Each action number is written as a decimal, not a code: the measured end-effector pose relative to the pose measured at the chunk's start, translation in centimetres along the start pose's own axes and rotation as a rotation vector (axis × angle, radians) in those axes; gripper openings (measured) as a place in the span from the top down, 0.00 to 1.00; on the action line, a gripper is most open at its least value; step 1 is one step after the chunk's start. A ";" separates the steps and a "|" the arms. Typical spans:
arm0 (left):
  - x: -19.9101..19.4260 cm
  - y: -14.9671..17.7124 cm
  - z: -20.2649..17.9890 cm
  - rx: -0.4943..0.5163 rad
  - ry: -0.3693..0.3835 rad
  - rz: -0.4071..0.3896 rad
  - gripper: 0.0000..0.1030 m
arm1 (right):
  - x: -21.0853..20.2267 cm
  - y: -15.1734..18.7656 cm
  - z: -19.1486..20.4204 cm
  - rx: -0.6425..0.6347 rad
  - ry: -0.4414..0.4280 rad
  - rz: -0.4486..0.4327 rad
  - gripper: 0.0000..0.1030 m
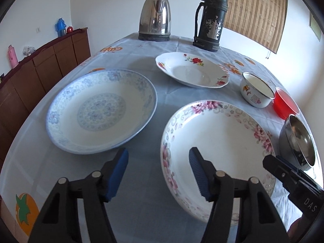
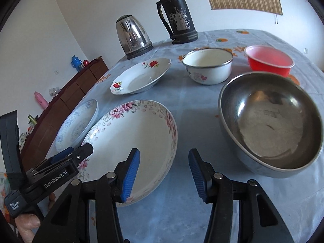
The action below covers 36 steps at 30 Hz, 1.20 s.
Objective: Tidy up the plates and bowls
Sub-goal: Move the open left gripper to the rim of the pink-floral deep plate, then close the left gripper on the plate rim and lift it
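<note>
- Both claws stand released, gripping nothing: left claw straddles the pink-flowered plate rim; right claw between it and the steel bowl.
- "GenRobot.AI" marks the left claw.

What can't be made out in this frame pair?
- Pink-flowered plate: near rim hidden by the left gripper's fingers, left wrist view.
- Blue plate: partly hidden by the pink-flowered plate, right wrist view.
- Steel bowl: partly covered by the right gripper, left wrist view.
</note>
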<state>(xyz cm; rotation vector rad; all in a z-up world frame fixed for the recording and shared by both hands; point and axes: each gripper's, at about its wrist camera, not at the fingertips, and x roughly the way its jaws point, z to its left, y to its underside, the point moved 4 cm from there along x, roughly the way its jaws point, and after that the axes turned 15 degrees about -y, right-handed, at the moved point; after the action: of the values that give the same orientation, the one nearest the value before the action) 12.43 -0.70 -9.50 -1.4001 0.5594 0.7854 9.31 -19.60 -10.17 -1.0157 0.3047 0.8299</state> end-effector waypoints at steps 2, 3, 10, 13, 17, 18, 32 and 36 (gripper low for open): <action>0.3 -0.1 -0.4 0.010 0.013 0.012 0.46 | 0.5 -0.2 -0.2 0.002 -0.003 0.007 0.51; 0.4 0.0 -0.5 0.010 0.020 0.020 0.48 | 0.8 -0.3 -0.3 0.004 -0.008 0.013 0.55; 1.8 0.1 -1.2 0.008 0.046 0.062 0.58 | 2.0 -0.3 -1.2 0.037 -0.027 0.038 0.63; 1.8 0.0 -1.5 0.013 0.053 0.063 0.58 | 2.1 -0.4 -1.1 0.033 -0.028 0.039 0.64; 2.0 -0.3 -2.3 0.019 0.073 0.058 0.64 | 2.7 -0.6 -1.0 0.025 -0.040 0.052 0.75; 2.0 -0.4 -2.3 0.015 0.077 0.058 0.64 | 2.7 -0.6 -1.0 0.021 -0.038 0.048 0.75; 1.3 0.0 -1.4 -0.016 0.183 0.064 0.77 | 2.3 -0.5 -1.3 0.033 -0.014 0.030 0.81; 0.1 0.2 -2.0 0.034 0.148 0.017 0.77 | 1.4 -0.2 -1.3 0.028 -0.003 0.017 0.81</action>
<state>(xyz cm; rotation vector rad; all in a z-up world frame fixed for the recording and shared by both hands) 12.55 -2.62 -9.88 -1.4311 0.6970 0.6865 10.56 -20.06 -11.50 -0.9872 0.3218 0.8402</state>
